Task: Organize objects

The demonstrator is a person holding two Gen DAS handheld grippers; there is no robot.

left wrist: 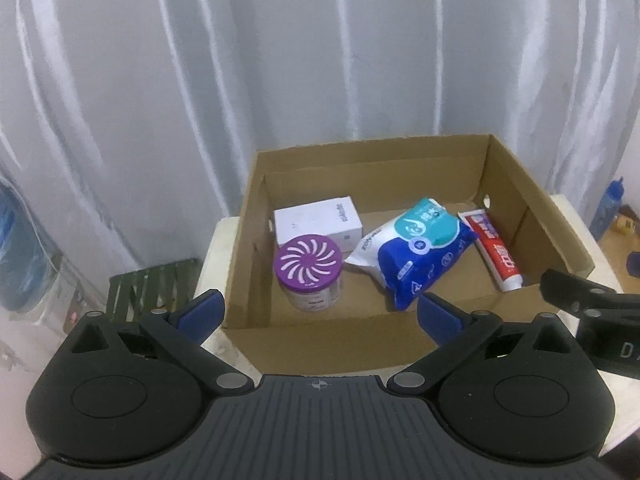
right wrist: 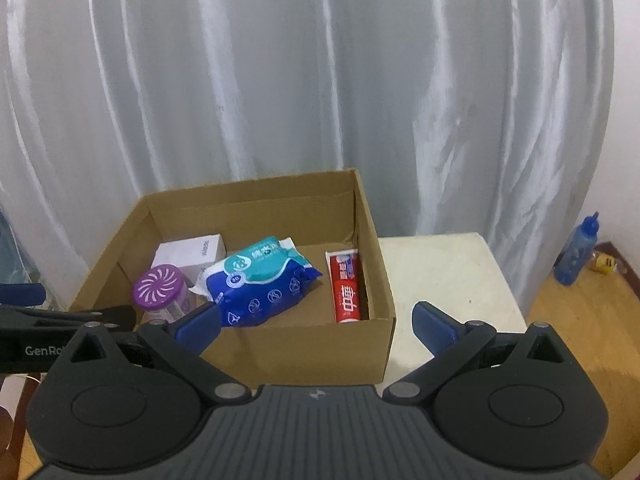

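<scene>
An open cardboard box (left wrist: 328,344) (right wrist: 304,356) stands on a white table. Inside it lie a white carton (left wrist: 318,222) (right wrist: 188,254), a jar with a purple swirl lid (left wrist: 310,270) (right wrist: 162,286), a blue and teal wipes pack (left wrist: 420,256) (right wrist: 264,280) and a red toothpaste tube (left wrist: 494,254) (right wrist: 346,286). My left gripper (left wrist: 320,314) hovers open over the box's near wall, holding nothing. My right gripper (right wrist: 316,322) is open and empty near the box's front right corner. Each gripper shows at the edge of the other's view.
White table (right wrist: 440,276) has bare surface right of the box. A white curtain (right wrist: 320,80) hangs close behind. A blue bottle (right wrist: 578,256) stands on the wooden floor at right. A green slatted stool (left wrist: 148,288) sits left of the table.
</scene>
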